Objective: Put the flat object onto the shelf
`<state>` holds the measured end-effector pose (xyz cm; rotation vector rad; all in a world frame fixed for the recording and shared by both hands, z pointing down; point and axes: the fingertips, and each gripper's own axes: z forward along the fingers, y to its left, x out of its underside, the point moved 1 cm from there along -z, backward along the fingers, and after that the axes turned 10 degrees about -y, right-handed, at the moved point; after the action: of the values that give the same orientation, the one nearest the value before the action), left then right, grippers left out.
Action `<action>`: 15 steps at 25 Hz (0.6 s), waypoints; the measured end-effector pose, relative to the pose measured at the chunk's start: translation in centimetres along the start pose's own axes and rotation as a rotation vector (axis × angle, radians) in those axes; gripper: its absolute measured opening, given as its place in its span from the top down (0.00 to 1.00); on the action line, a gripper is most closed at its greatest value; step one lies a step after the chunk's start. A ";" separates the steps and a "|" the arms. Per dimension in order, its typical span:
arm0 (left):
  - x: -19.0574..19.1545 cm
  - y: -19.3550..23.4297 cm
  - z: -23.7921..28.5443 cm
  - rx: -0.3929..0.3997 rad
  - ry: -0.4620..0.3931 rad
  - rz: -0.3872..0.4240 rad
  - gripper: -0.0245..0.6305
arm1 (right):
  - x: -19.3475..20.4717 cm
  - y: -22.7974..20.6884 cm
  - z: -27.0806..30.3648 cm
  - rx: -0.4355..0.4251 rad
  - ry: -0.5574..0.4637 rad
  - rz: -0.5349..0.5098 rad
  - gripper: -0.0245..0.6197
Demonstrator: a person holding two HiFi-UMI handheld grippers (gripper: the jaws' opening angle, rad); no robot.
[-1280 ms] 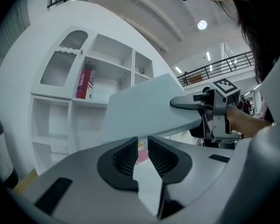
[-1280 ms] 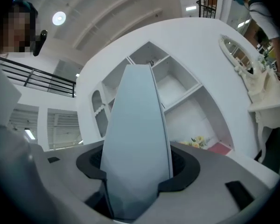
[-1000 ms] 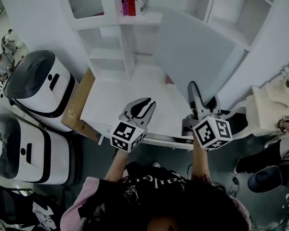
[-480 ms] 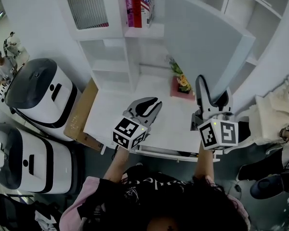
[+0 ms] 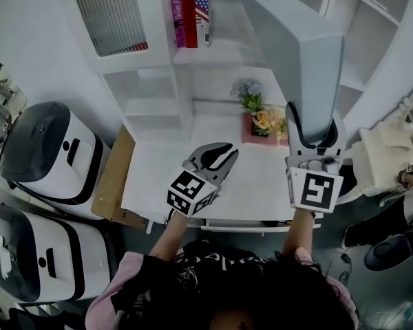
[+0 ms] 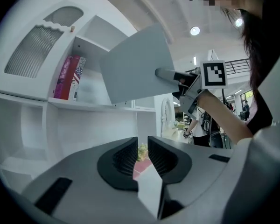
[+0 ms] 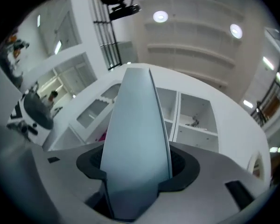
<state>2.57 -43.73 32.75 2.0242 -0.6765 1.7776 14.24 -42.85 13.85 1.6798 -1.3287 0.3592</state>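
White shelf (image 5: 213,53) filled the top of the head view. The grey panel (image 5: 296,67) had climbed off the table to the upper right, rolled nearly edge-on beside the books (image 5: 189,5). Right gripper (image 5: 312,130) pinched its lower edge, jaws wide around it. Left gripper (image 5: 219,155) trailed at centre, jaws narrowly apart, empty. The lift looked done; sliding it in remained.

Both arms reach out ahead. The left hand-held gripper (image 5: 220,151) points roughly level, its jaws just a narrow gap apart with nothing between them. To its right, the right hand-held gripper (image 5: 313,119) tips up a bit, jaws spread wide and clamped on the flat panel (image 5: 296,53) sticking up beyond it.
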 end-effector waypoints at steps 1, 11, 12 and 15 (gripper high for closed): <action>0.0 0.1 0.0 0.009 -0.002 -0.001 0.85 | 0.5 0.5 0.6 -0.027 0.033 -0.078 0.49; 0.0 2.1 -1.1 0.027 -0.009 0.010 0.85 | 4.8 1.4 5.4 -0.175 0.212 -0.425 0.49; 0.0 2.4 -1.2 0.021 -0.008 0.009 0.85 | 5.1 1.5 5.9 -0.198 0.220 -0.457 0.49; 0.4 3.3 -1.7 0.009 0.000 0.007 0.85 | 6.3 1.9 7.3 -0.286 0.245 -0.557 0.49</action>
<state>-0.65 -45.49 33.22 2.0305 -0.6770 1.7875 12.69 -52.38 15.38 1.6202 -0.6577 0.0392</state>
